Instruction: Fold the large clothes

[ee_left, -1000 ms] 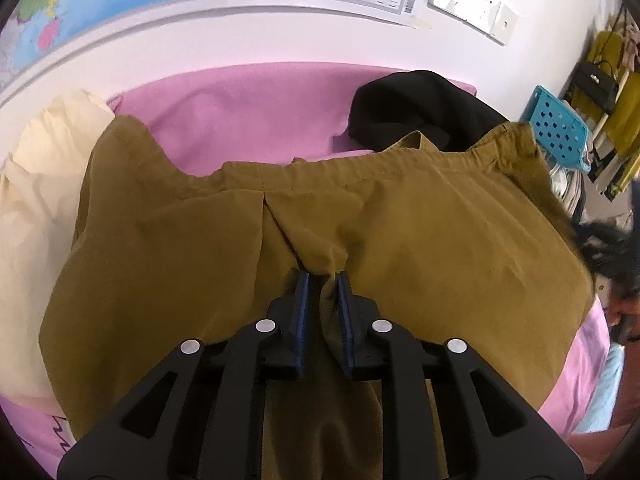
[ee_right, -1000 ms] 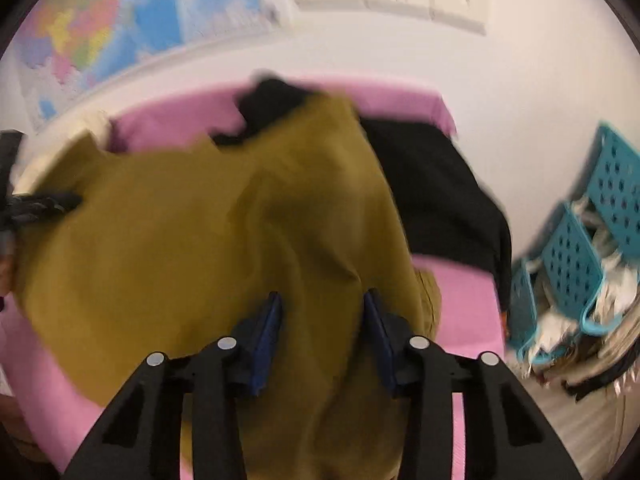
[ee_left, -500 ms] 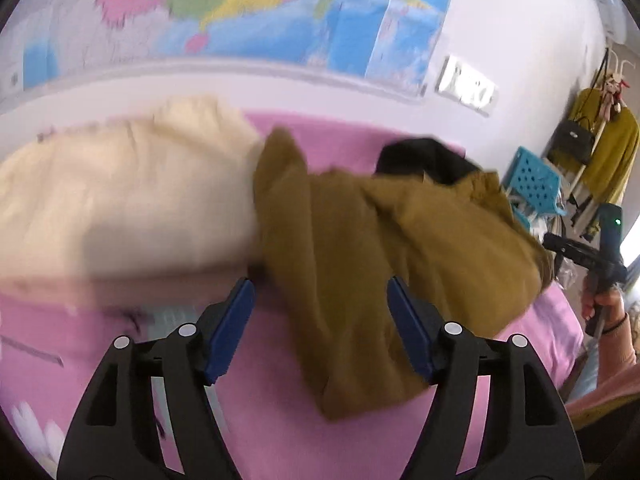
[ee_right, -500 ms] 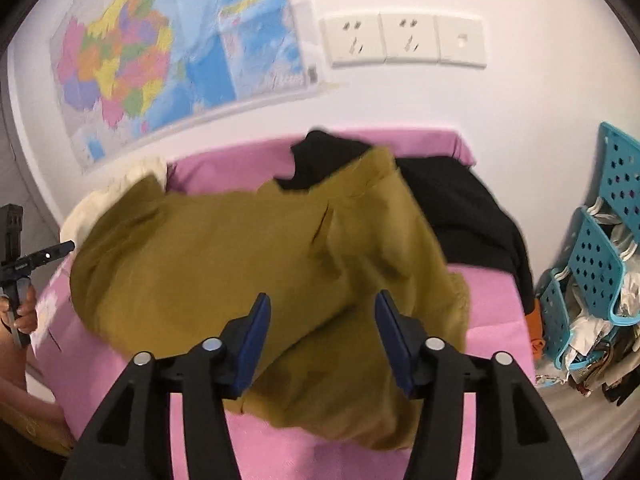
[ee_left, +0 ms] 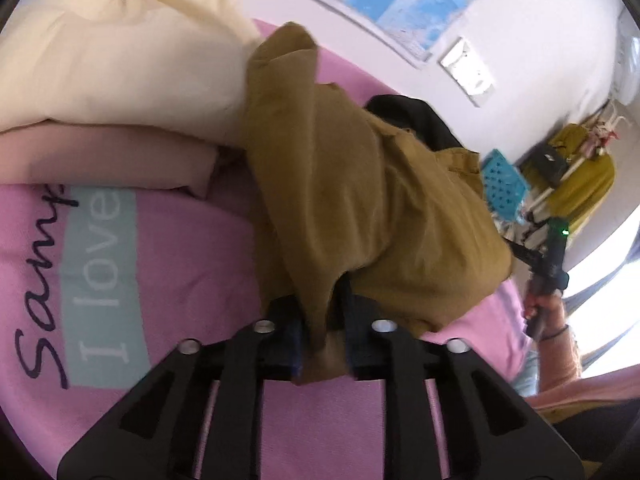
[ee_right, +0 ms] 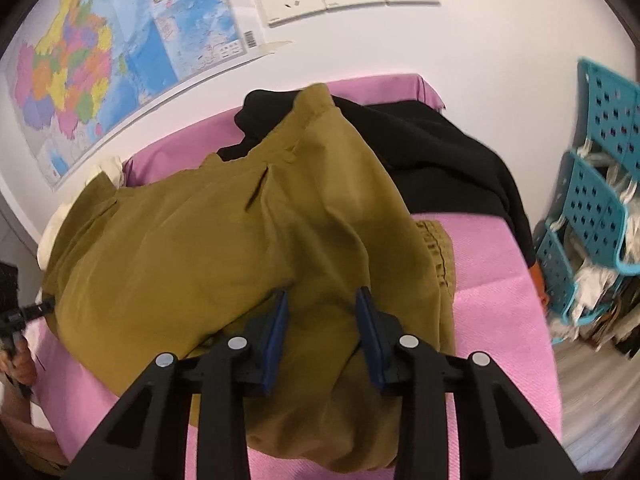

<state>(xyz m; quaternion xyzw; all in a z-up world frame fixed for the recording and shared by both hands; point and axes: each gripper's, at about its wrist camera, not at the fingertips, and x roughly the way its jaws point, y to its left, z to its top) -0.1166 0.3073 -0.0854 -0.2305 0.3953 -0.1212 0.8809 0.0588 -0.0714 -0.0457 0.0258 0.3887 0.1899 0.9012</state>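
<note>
The left gripper [ee_left: 323, 322] has its jaws closing on a narrow fold of the mustard garment [ee_left: 360, 200], the cloth pinched between the blue pads low in the frame's centre. The right gripper [ee_right: 322, 320] has its jaws closing too, standing a little apart with a hump of the same mustard garment [ee_right: 224, 240] bunched between them; whether the pads press it I cannot tell. The garment lies heaped across the pink bedcover [ee_right: 492, 280], filling the middle of both views. Behind it, toward the upper right, sits a black garment [ee_right: 440, 160]. A cream pillow [ee_left: 112, 64] fills the left view's upper left, beneath a wall map [ee_right: 100, 60]
</note>
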